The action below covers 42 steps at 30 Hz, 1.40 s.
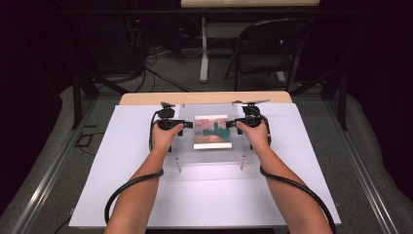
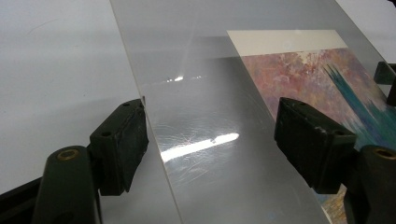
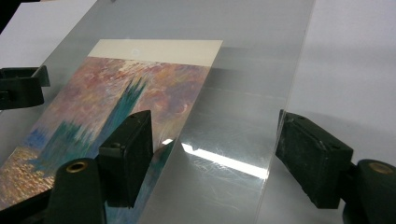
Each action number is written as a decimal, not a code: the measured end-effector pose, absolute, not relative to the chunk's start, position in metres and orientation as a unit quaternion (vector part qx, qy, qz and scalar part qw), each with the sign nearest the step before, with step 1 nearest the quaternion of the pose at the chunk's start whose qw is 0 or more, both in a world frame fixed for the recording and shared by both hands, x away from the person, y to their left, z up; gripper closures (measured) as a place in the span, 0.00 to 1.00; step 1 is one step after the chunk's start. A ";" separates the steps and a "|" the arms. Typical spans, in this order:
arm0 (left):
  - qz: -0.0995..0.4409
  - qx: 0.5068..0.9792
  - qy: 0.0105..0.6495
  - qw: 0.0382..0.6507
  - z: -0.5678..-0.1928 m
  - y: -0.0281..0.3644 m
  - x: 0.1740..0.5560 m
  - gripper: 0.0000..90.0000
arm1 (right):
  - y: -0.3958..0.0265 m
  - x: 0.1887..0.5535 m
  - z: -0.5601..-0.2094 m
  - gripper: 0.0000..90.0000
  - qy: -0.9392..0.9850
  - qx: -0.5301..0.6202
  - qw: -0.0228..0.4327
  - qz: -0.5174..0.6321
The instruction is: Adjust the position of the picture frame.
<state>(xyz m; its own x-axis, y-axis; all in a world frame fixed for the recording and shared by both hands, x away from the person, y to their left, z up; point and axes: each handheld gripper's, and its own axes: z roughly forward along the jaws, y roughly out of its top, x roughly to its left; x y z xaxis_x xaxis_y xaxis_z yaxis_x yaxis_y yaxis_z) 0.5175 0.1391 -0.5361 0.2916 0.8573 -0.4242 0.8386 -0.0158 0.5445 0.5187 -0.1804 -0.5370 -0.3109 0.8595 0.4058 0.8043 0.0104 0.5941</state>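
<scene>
A clear plastic sheet (image 1: pixel 185 146) lies flat on short metal posts (image 1: pixel 178 165) above a colourful painting print (image 1: pixel 213 131). My left gripper (image 1: pixel 187 125) is at the sheet's left edge and my right gripper (image 1: pixel 231 124) is at its right edge, each held in a hand. In the left gripper view the sheet (image 2: pixel 205 154) runs between the wide-apart jaws of the left gripper (image 2: pixel 210 116), and the pads stand clear of it. The right gripper (image 3: pixel 215 123) straddles the sheet's (image 3: pixel 233 140) other edge the same way, open. The print (image 3: pixel 116 98) shows through the sheet.
Everything rests on a white board (image 1: pixel 204 195) on a wooden table (image 1: pixel 204 97). Cables trail from both grippers down past the forearms. A folding chair (image 1: pixel 268 48) and a table leg (image 1: pixel 204 53) stand on the floor beyond the far edge.
</scene>
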 end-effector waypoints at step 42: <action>0.042 0.707 0.586 0.393 -0.508 0.143 0.504 0.42 | -0.183 0.504 -0.512 0.37 0.714 0.567 0.070 0.406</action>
